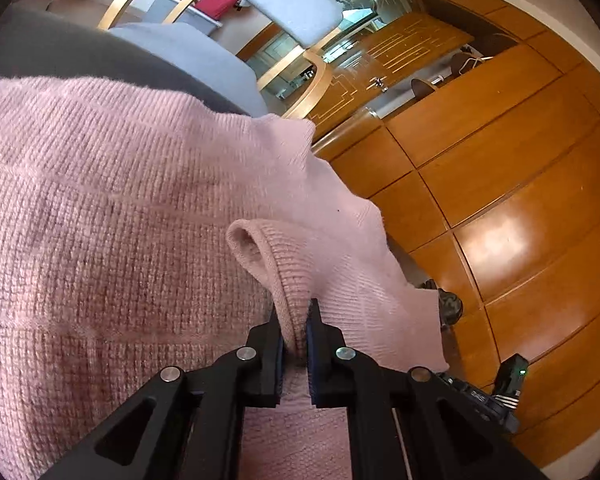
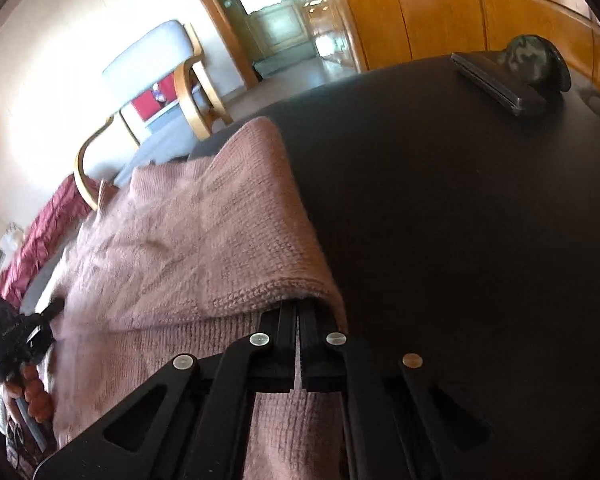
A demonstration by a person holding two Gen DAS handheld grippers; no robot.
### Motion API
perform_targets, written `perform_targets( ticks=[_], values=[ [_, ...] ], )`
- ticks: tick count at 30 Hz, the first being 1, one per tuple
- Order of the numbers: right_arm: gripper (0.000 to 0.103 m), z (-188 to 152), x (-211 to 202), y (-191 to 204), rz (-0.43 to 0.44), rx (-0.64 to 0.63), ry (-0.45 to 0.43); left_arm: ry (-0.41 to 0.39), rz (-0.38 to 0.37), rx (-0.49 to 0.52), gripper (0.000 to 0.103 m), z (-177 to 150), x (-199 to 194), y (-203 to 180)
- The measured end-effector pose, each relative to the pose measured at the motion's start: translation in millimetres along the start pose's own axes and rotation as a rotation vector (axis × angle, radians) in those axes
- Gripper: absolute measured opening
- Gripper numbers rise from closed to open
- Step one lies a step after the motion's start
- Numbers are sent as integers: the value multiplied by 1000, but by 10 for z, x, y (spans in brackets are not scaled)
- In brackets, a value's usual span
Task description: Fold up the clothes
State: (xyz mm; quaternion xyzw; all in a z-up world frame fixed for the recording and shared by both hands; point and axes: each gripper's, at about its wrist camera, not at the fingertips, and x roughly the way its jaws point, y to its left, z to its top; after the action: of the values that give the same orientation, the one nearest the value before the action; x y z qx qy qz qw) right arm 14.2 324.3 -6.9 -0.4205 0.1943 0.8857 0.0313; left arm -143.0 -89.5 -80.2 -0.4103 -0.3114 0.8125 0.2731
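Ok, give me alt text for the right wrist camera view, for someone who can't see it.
The right gripper is shut on a folded edge of a pink knit sweater lying on a dark table. A black clip-like object sits at the table's far edge, with a wooden armchair and wood cabinets beyond.

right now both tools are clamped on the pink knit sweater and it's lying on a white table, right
Not quite: the table is black, not white, as the right wrist view shows. The rest holds: the left tool and right tool are both clamped on the pink knit sweater.
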Motion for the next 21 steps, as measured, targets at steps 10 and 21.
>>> perform_targets(
  ticks=[10, 21],
  values=[
    [6, 262, -15, 937, 10, -342, -114, 29, 4, -34, 8, 24, 65, 74],
    [0, 679, 773, 330, -68, -70, -73, 12, 98, 34, 8, -23, 105, 8]
  ],
)
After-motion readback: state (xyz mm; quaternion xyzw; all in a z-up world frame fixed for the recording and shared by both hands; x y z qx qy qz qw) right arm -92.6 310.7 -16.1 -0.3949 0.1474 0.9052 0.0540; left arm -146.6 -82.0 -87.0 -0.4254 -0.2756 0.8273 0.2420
